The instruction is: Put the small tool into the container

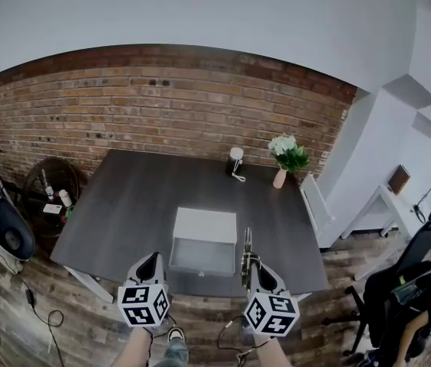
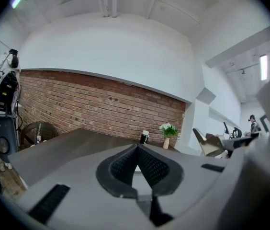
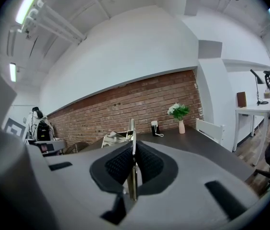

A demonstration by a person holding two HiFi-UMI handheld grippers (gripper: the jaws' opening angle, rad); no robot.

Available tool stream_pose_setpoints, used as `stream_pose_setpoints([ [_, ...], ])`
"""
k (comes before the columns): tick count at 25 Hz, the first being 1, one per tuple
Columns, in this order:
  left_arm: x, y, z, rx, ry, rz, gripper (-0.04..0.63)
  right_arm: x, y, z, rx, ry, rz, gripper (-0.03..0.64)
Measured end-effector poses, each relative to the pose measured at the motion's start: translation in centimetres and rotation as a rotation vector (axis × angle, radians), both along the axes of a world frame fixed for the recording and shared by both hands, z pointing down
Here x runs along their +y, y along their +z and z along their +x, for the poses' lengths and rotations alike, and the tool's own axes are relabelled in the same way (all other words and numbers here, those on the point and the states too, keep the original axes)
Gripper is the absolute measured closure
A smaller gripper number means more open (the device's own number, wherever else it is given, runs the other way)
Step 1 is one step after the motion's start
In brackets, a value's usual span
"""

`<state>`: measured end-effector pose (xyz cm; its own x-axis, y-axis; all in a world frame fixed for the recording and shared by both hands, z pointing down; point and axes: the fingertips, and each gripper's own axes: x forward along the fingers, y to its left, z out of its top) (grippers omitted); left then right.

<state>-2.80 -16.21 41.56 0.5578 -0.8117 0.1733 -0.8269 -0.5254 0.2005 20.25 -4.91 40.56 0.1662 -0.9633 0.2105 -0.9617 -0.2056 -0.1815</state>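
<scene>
1. The right gripper [image 3: 134, 146] has its jaws pressed together on a small metal tool [image 3: 131, 128]. The tool is a thin, flat, silvery strip. It stands upright between the pads and sticks up past the tips.
2. The left gripper [image 2: 137, 150] has its jaws closed tip to tip, with nothing between them.
3. In the head view, both grippers sit side by side at the near edge of a dark table [image 1: 139, 197], the left gripper [image 1: 150, 263] on the left and the right gripper [image 1: 247, 266] on the right. Each carries a cube with square markers.
4. A white box-shaped container [image 1: 204, 224] stands on the table just beyond and between the grippers, its hollow inside showing on the side towards them. The small metal tool [image 1: 247, 245] rises just beside the container's right edge, and is not yet inside it.
5. At the far side of the table are a vase of white flowers [image 1: 286, 159] and a small dark device with a white top [image 1: 235, 161], both in front of a brick wall [image 1: 124, 98].
6. The step in hand appears to be carrying the tool to the container. The next move probably calls for bringing the tool over the opening, lowering it in, then parting the jaws of the right gripper.
</scene>
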Motion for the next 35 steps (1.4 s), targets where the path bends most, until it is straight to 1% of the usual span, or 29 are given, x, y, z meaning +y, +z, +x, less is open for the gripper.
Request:
stream_pose_setpoints([
  [5, -7.4, -1.3, 1.3, 0.008, 0.029, 0.012, 0.601, -6.7, -1.3, 0.9, 0.005, 0.024, 0.006, 0.611],
  [11, -15.0, -1.5, 2.4, 0.021, 0.048, 0.008, 0.600, -13.5, -1.8, 2.0, 0.017, 0.049, 0.005, 0.611],
  [14, -18.0, -1.1, 3.1, 0.017, 0.067, -0.004, 0.601, -16.1, -1.5, 2.0, 0.010, 0.054, -0.006, 0.611],
  [17, -20.0, -0.5, 4.1, 0.008, 0.085, -0.020, 0.601, -17.5, -0.8, 2.4, 0.005, 0.064, -0.029, 0.611],
  [22, -21.1, 1.0, 4.8, -0.004, 0.076, -0.051, 0.601, -18.7, 1.3, 3.4, -0.007, 0.050, -0.079, 0.611],
  [29, -20.4, 2.7, 4.5, -0.020, 0.038, -0.104, 0.601, -19.2, 2.2, 3.8, -0.019, -0.001, -0.109, 0.611],
  [35, -18.6, 4.1, 4.6, -0.057, 0.014, -0.138, 0.601, -19.2, 3.2, 4.1, -0.004, -0.084, -0.151, 0.612],
])
